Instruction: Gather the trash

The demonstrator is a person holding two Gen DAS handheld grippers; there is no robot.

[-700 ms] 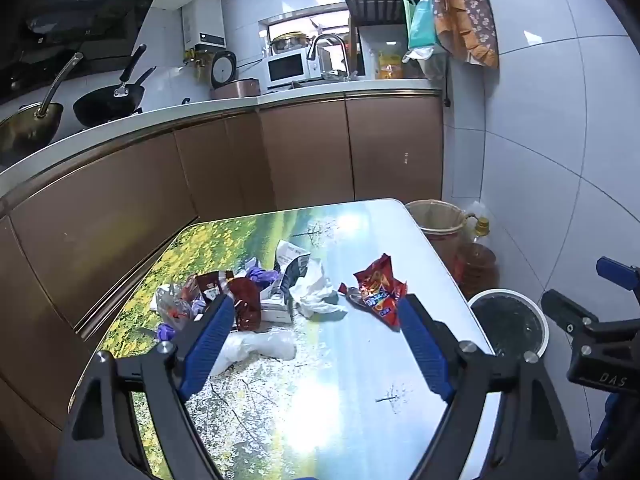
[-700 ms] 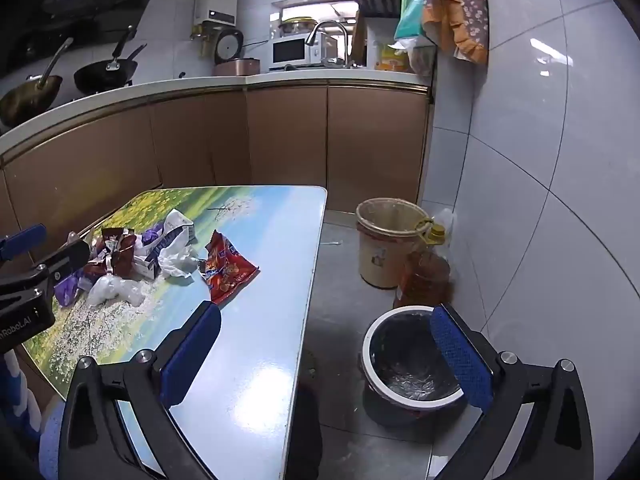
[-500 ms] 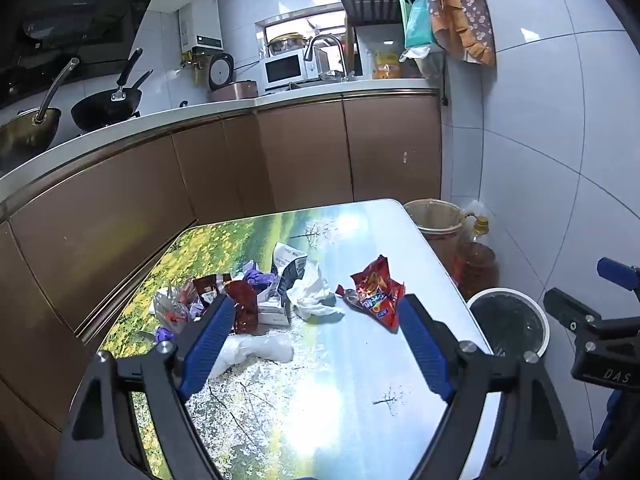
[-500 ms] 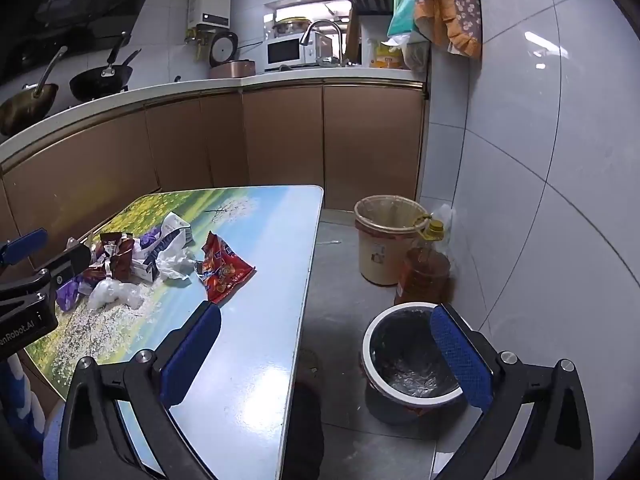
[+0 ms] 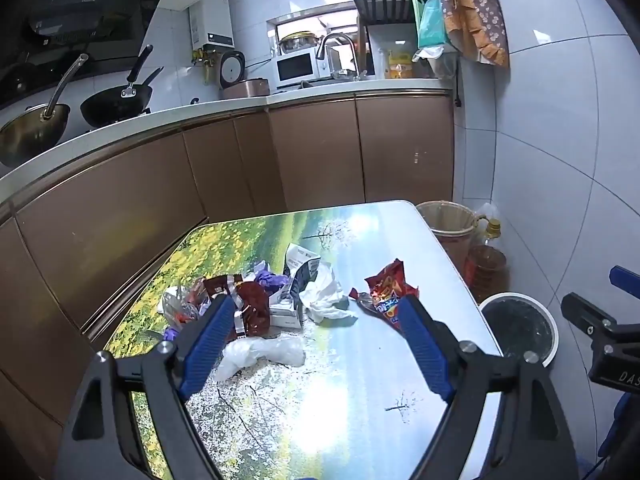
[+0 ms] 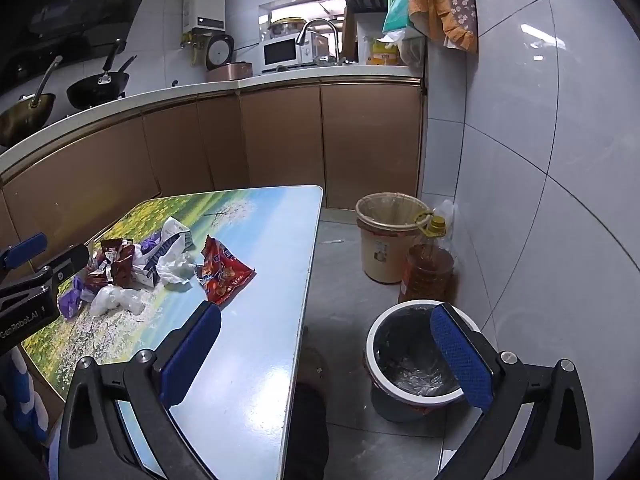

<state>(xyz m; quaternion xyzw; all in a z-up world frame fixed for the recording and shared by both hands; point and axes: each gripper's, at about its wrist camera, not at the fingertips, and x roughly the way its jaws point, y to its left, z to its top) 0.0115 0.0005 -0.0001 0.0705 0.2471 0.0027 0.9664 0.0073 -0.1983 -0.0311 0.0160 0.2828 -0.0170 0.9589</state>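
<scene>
Both pairs of jaws are spread wide and hold nothing. The left gripper (image 5: 312,344) hovers above the near part of a table (image 5: 320,392) printed with a flowery landscape. The right gripper (image 6: 326,354) hangs over the table's right edge and the floor beside it.

Largest first: brown kitchen cabinets curve around the table's far and left sides. On the floor off the table's right edge stands a white-rimmed bin (image 6: 404,344) with a dark liner, apparently nearly empty. Beyond it, near the wall, stand a beige bin (image 6: 386,240) and a bottle of amber oil (image 6: 430,272).

The trash lies on the left half of the table, towards its left edge. It is a loose heap: a crumpled clear plastic bag (image 5: 264,354) nearest the left gripper, a torn black-and-white carton (image 5: 298,276), a wad of white tissue (image 5: 326,296), dark red wrappers (image 5: 252,306) and purple scraps (image 5: 270,280). A red snack packet (image 5: 386,292) lies apart, towards the table's right edge.

Nothing looks collected yet. The risks, as I judge them: thin film and tissue may slip from smooth pads, or a grab into the heap may lift only part of it. Light pieces could also flutter past the bin's rim when dropped, or be nudged off the table's edge.
</scene>
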